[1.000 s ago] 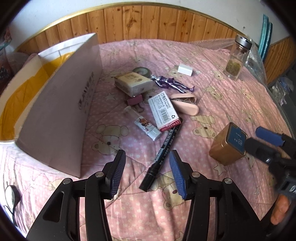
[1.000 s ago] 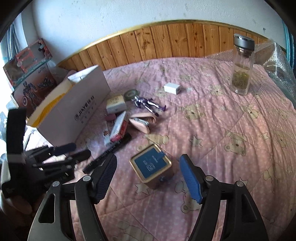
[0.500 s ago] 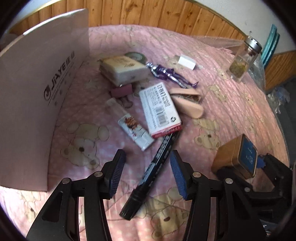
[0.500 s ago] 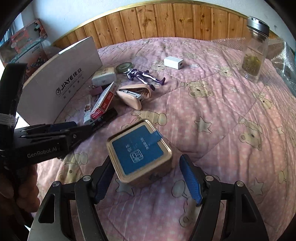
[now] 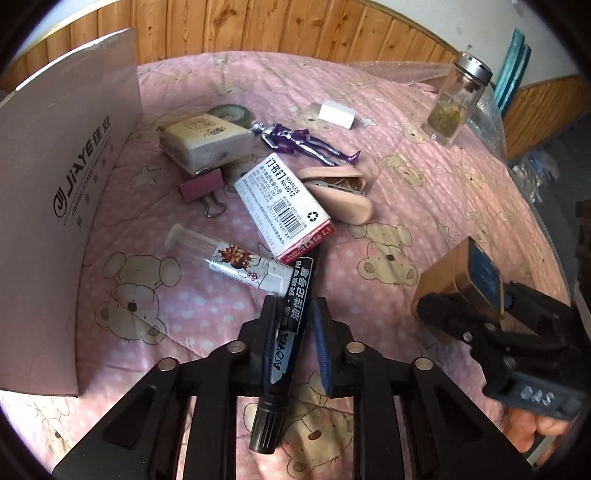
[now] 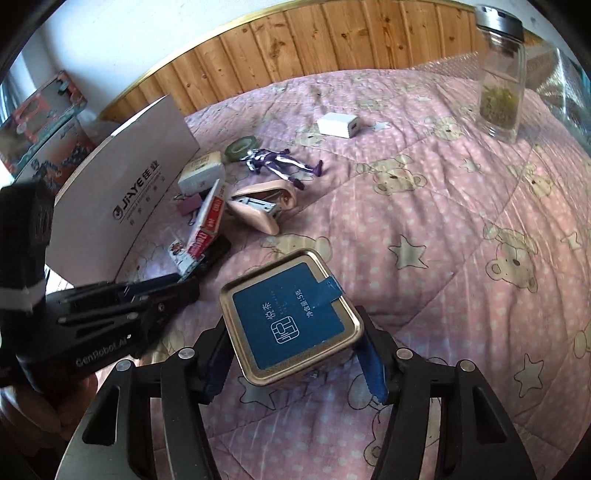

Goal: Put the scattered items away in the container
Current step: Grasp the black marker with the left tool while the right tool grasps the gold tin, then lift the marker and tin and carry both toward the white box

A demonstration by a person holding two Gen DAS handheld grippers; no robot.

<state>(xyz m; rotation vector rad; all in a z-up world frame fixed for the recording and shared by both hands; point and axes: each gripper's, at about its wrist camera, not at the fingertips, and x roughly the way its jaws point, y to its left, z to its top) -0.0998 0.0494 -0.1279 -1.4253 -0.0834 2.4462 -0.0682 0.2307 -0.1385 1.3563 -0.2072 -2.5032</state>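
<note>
My left gripper (image 5: 293, 343) is shut on a black marker pen (image 5: 290, 332) lying on the pink bedspread. My right gripper (image 6: 295, 354) is shut on a gold tea tin with a blue lid (image 6: 291, 321); the tin also shows in the left wrist view (image 5: 461, 284). The white cardboard container (image 5: 70, 192) stands at the left, and in the right wrist view (image 6: 125, 199). Scattered near it are a staples box (image 5: 284, 206), a glue tube (image 5: 240, 262), a pink stapler (image 5: 340, 192), a binder clip (image 5: 203, 188), a purple figure (image 5: 303, 142), a tape roll (image 5: 232, 112) and a beige box (image 5: 207, 140).
A white charger (image 5: 336, 114) and a glass jar with a metal lid (image 5: 458, 99) stand farther back on the bed. Wooden panelling (image 5: 258, 33) runs behind the bed. Toy boxes (image 6: 44, 122) stand beyond the container. The bed edge drops off at the right.
Both grippers moved forward and down. The left jaws closed around the marker, and the right jaws closed on the tea tin.
</note>
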